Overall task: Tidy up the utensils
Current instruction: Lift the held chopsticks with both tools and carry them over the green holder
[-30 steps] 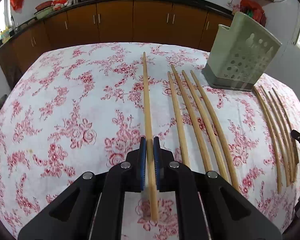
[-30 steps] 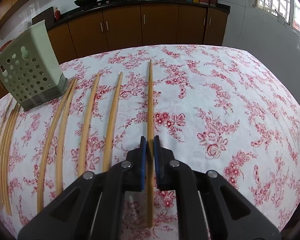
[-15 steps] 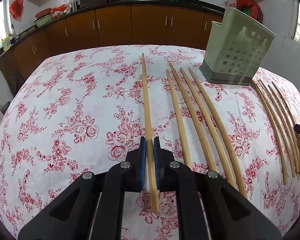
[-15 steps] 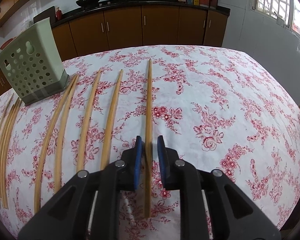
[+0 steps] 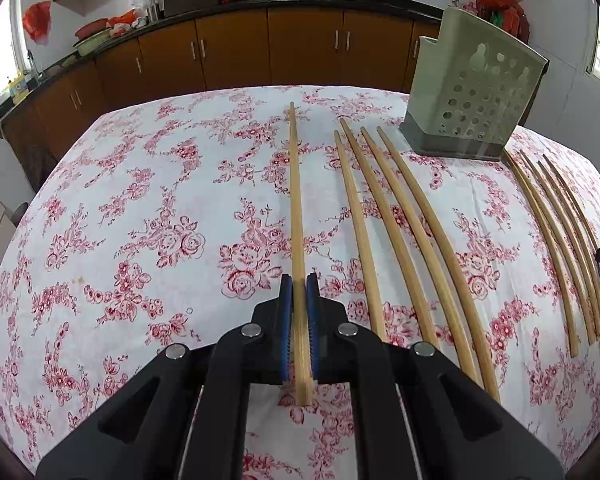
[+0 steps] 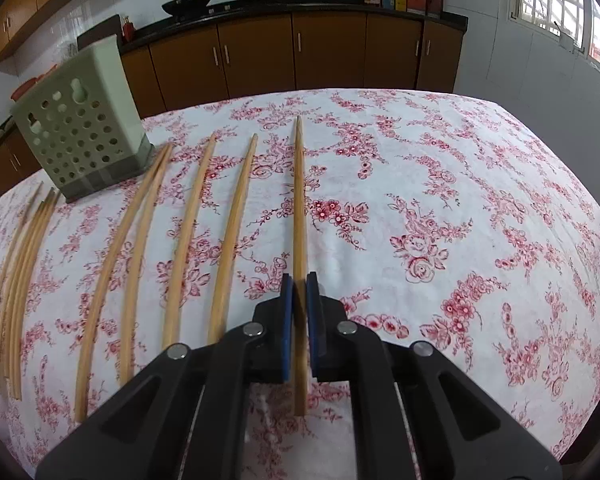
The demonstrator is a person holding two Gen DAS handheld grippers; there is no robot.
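Note:
My left gripper (image 5: 299, 282) is shut on a long wooden chopstick (image 5: 295, 184) that points away over the floral tablecloth. My right gripper (image 6: 299, 282) is shut on another wooden chopstick (image 6: 299, 200) pointing the same way. A pale green perforated utensil holder (image 5: 472, 96) stands at the far right in the left wrist view and at the far left in the right wrist view (image 6: 80, 128). Several more chopsticks (image 5: 396, 236) lie in rows between the two grippers, also in the right wrist view (image 6: 180, 240).
A further bundle of thin chopsticks (image 5: 568, 240) lies beyond the holder, at the left edge in the right wrist view (image 6: 16, 272). Brown kitchen cabinets (image 5: 300, 48) line the wall behind the table. The tablecloth (image 6: 460, 200) extends to the right.
The right gripper opened briefly around its chopstick, then closed on it again. The left gripper kept its hold and pulled back and up slightly.

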